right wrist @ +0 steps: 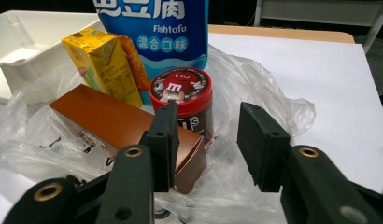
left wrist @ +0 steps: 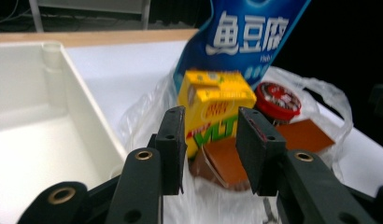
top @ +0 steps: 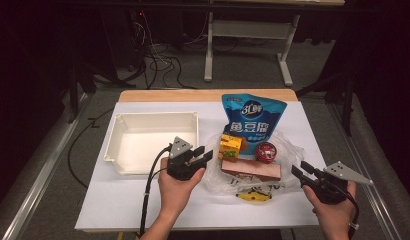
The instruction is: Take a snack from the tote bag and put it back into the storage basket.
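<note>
High view: on the white worktop point(top: 143, 200) a clear plastic bag point(top: 288, 150) lies spread flat with groceries on it. A blue fish-tofu pouch point(top: 253, 117) stands at the bag's far edge, a yellow drink carton point(top: 229, 146) and a red-lidded M&M's tub point(top: 266, 151) sit in front of the pouch, and a brown box point(top: 251, 171) lies nearest the person. An empty white tray point(top: 155, 142) rests to the left of the bag. The left gripper point(top: 200, 156) hovers at the bag's left edge and the right gripper point(top: 304, 171) at its right edge, both clear of the film.

Left gripper view: the fingers point(left wrist: 173, 140) stand partly apart with nothing between them, framing the drink carton point(left wrist: 215, 105) and a corner of the brown box point(left wrist: 227, 161). The bag film point(left wrist: 147, 116) bunches just beside the tray wall point(left wrist: 94, 121).

Right gripper view: the fingers point(right wrist: 262, 140) are likewise partly apart and empty, aimed past the tub point(right wrist: 182, 100) and the box end point(right wrist: 185, 158), with a loose fold of bag point(right wrist: 278, 112) behind them.

The bag looks thin, light, limp and slippery; it would probably crumple and slide rather than hold its shape, and the upright pouch and carton could tip if the film is tugged. A pinch on the gathered edge at each side, well away from the goods, seems the soundest hold
</note>
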Demonstrator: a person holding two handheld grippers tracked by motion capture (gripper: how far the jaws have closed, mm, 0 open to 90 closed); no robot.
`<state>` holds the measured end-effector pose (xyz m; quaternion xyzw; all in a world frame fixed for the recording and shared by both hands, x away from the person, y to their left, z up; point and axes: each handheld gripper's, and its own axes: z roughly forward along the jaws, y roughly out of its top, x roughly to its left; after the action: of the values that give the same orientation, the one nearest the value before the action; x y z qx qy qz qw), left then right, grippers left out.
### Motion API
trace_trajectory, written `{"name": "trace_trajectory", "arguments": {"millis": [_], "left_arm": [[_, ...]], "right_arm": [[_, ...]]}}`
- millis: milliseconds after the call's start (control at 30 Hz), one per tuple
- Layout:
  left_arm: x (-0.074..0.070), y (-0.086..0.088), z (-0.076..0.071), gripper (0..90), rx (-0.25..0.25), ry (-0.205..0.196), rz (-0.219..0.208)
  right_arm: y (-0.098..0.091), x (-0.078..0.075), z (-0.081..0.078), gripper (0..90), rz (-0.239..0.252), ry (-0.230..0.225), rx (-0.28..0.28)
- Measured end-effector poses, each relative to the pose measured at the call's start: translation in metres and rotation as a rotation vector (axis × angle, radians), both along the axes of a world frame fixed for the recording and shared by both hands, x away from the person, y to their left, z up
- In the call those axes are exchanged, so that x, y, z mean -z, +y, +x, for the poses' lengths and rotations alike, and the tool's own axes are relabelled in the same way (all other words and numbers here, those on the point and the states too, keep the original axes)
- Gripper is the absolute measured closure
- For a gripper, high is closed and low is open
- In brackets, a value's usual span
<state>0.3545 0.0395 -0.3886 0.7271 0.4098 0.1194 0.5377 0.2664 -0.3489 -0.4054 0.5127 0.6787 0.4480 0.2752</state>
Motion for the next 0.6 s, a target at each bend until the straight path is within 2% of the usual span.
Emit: {"name": "trace_trajectory", "arguments": {"millis": [300,600], "left_arm": [[-0.011,-0.009,0.024,61.6,-0.012,-0.018,0.0],[-0.013,-0.031,0.043,57.5,0.016,-0.054,0.022]], "right_arm": [[0.008,0.005,-0.001,56.3,-0.015,-0.013,-0.04],[0.012,0.018,0.002,49.4,-0.009,0.03,-0.055]]}}
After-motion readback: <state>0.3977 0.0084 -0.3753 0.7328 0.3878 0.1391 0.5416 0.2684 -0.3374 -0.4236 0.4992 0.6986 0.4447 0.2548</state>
